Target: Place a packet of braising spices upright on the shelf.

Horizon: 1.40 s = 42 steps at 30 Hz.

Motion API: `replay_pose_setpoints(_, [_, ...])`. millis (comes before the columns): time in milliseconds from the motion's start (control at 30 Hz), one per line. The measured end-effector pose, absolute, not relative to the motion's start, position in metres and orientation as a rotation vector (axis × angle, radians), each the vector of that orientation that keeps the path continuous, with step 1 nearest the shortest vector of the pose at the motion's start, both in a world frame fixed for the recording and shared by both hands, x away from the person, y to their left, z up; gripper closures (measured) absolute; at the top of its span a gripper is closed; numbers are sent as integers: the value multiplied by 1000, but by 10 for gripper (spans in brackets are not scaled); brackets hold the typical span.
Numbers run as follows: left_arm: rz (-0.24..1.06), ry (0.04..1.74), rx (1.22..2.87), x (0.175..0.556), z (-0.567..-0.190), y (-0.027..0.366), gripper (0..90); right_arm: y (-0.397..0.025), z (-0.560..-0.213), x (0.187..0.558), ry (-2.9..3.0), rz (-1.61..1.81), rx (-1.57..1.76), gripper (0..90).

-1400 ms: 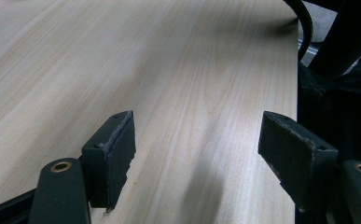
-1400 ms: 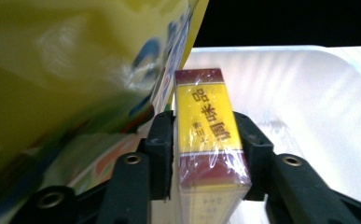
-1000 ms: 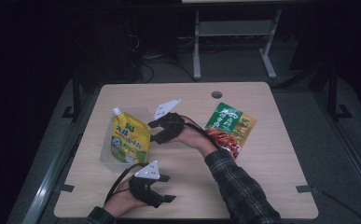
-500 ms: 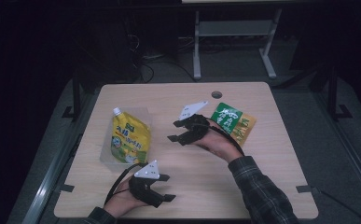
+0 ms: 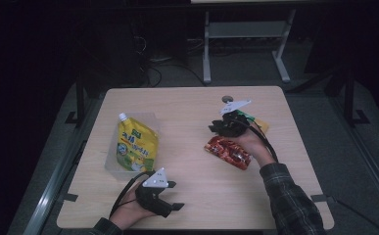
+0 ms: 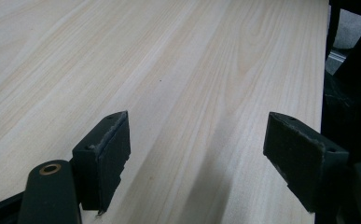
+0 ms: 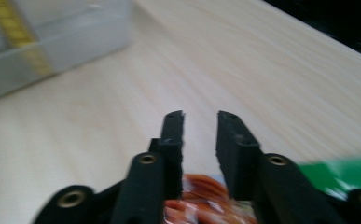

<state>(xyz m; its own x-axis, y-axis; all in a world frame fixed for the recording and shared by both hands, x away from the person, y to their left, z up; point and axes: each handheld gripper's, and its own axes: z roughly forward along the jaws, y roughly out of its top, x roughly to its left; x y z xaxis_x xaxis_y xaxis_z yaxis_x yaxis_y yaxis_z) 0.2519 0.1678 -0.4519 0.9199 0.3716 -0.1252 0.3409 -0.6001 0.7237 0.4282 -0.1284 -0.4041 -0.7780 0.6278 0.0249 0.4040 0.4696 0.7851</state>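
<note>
1. The right gripper [image 5: 220,128] is sitting over the red and green snack packet [image 5: 228,151] at the right of the worktop [image 5: 187,112], and the hand and gripper body are covering the packet's far end, so only the red near part and slivers of green and yellow are peeking out in the high view.
2. In the right gripper view everything is smearing with blur; the packet [image 7: 206,205] is showing as an orange-red patch low behind the fingers [image 7: 236,154], cut off by the bottom edge, with a green strip at the lower right.
3. Those fingers are standing a narrow gap apart with bare wood showing between the tips; nothing is pinched between them, and whether they are touching the packet is impossible to tell.
4. The left gripper [image 5: 170,198] is resting at the near edge of the worktop, its fingers [image 6: 106,154] spread wide over plain wood, gripping nothing.
5. The yellow spouted pouch [image 5: 136,145] is lying in a clear tray [image 5: 112,166] at the left, well apart from both grippers; the tray's walls are hard to make out in the high view, and in the right gripper view it is showing as a blurred grey box at the upper left.
</note>
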Motion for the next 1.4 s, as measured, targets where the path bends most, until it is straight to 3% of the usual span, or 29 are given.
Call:
replay_pose_setpoints(133, [59,497,2259,250,-452,167,225,-151,-409,443,2364,1161,1018,829])
replay_pose_setpoints(333, [65,489,2257,251,-451,168,225,-182,-420,466,2213,1086,1208,898])
replay_pose_setpoints(800, [59,499,2242,250,-450,169,226,-223,-468,498,2049,899,1506,899])
replay_pose_setpoints(1400, [65,499,2245,250,-450,169,225,-214,-471,492,2155,814,1395,900])
